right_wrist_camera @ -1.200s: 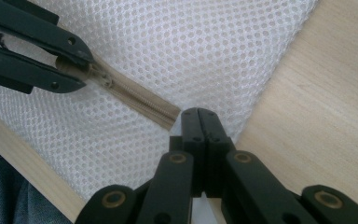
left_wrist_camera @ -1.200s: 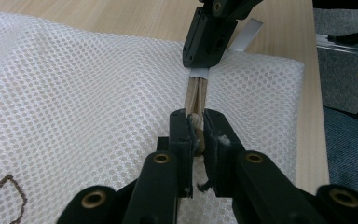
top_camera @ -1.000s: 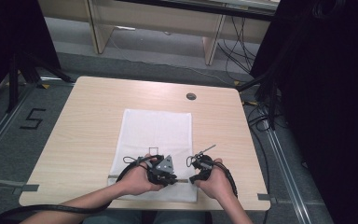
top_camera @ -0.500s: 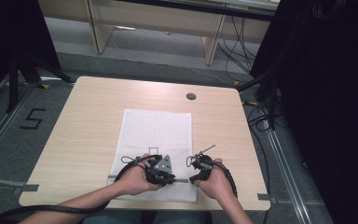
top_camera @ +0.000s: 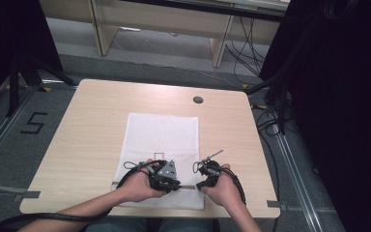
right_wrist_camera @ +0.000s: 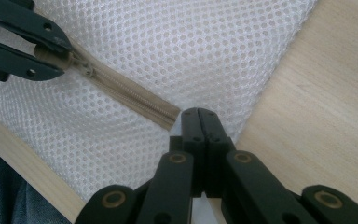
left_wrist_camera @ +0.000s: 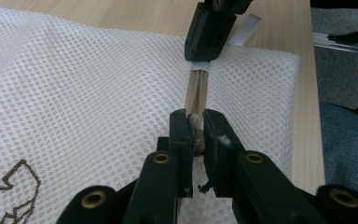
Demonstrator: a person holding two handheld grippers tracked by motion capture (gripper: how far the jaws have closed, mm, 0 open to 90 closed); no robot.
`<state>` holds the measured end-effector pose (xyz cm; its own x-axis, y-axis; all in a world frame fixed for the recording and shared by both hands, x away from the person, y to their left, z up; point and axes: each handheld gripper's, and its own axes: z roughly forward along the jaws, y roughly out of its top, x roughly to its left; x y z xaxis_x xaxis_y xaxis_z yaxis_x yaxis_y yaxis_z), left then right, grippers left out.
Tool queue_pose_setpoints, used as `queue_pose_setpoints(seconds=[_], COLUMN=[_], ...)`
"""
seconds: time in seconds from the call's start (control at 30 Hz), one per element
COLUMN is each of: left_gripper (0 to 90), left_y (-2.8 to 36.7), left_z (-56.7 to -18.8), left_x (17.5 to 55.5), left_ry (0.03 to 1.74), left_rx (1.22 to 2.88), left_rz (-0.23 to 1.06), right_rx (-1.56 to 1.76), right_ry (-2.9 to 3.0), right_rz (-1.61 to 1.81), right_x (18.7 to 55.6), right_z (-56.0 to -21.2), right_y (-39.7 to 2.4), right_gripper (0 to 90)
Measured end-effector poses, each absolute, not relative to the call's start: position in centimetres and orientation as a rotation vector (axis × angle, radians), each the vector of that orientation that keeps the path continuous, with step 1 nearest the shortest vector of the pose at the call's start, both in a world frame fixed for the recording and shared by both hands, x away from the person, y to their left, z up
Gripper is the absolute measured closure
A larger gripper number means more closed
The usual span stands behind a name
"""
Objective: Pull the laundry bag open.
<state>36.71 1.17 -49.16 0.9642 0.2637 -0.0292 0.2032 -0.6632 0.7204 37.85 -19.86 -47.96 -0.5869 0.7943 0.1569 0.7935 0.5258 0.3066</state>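
— Gripping what, left gripper (left_wrist_camera: 196, 126)?
— Jaws pinched on the zipper slider (left_wrist_camera: 196, 122) of a tan zipper (right_wrist_camera: 130, 99).
— Right gripper (right_wrist_camera: 199, 113)?
— Jaws pressed together on the zipper's end tab.
— Beneath both?
— White mesh bag (top_camera: 162, 140), flat under both grippers; wooden table (top_camera: 96, 121) around it.

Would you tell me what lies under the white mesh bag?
The mesh bag lies flat on the wooden table, whose bare top surrounds it. The tabletop directly beneath, and anything inside the bag, cannot be made out.
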Motion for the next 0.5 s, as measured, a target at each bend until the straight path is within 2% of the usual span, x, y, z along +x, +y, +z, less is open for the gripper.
queue_pose_setpoints(seconds=[0.5], left_gripper=[81.9], left_y=[1.68], left_z=[-49.00], left_x=[36.69], left_ry=[0.332], left_rx=[2.306], left_rz=[0.098], right_rx=[1.430], right_ry=[2.735], right_rz=[0.561], right_x=[37.83], right_z=[-48.02], right_y=[-19.86], right_gripper=[90.0])
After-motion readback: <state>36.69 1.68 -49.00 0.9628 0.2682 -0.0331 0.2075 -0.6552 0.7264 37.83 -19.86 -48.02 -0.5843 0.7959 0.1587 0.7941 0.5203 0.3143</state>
